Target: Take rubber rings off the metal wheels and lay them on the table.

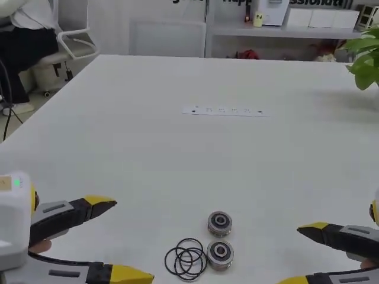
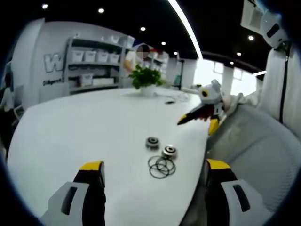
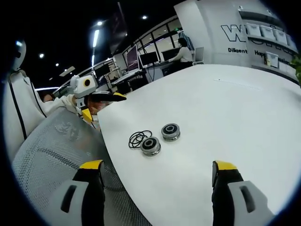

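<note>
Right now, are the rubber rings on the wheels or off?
Off: the rubber rings lie piled on the table, beside the nearer wheel. Any left mounted: cannot tell.

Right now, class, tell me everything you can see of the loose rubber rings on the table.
The rubber rings are several thin black loops, lying flat and overlapping in a small pile on the white table, near its front edge. They sit right beside one metal wheel; whether they touch it is unclear.

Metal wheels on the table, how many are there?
2. The far wheel lies farther from the person; the near wheel lies closer, beside the loose rubber rings.
</note>
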### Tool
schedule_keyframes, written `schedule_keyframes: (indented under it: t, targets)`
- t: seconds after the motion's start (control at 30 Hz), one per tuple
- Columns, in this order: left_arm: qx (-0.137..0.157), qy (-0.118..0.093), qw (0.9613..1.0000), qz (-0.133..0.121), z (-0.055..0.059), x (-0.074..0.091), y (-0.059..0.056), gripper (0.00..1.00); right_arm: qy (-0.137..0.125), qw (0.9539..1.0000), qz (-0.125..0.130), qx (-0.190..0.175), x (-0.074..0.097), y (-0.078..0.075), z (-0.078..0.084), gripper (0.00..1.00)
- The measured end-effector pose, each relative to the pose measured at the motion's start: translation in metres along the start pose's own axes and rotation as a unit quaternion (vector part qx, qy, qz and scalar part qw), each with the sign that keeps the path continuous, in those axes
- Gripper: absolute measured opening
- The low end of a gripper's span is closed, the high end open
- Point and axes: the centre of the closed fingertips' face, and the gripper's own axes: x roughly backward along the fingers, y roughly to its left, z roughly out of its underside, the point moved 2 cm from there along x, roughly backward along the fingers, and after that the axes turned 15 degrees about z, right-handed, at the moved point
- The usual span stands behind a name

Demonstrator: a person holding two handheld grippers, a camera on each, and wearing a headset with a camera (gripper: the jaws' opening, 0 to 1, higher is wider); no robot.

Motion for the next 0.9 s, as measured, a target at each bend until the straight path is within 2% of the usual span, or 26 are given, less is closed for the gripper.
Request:
schedule_keyframes:
  t: [0.17, 0.23, 0.4, 0.6, 0.9]
  targets:
    - [0.005, 0.010, 0.9999, -0.002, 0.008, -0.001, 0.001, 0.88, 0.017, 0.9998, -0.001, 0.007, -0.003, 0.001, 0.010, 0.91]
    - [0.009, 0.007, 0.9999, -0.001, 0.008, -0.002, 0.001, 0.88, 0.021, 0.9997, -0.001, 0.010, -0.003, 0.001, 0.012, 0.91]
    - [0.015, 0.004, 0.9999, -0.005, 0.012, -0.001, 0.004, 0.88, 0.025, 0.9996, -0.002, 0.010, -0.003, 0.002, 0.013, 0.91]
    - [0.017, 0.019, 0.9997, -0.005, 0.020, -0.002, 0.004, 0.89, 0.033, 0.9994, -0.003, 0.014, -0.004, 0.001, 0.016, 0.90]
    - [0.019, 0.029, 0.9994, -0.009, 0.024, -0.001, 0.006, 0.94, 0.037, 0.9992, -0.004, 0.012, -0.004, -0.003, 0.019, 0.89]
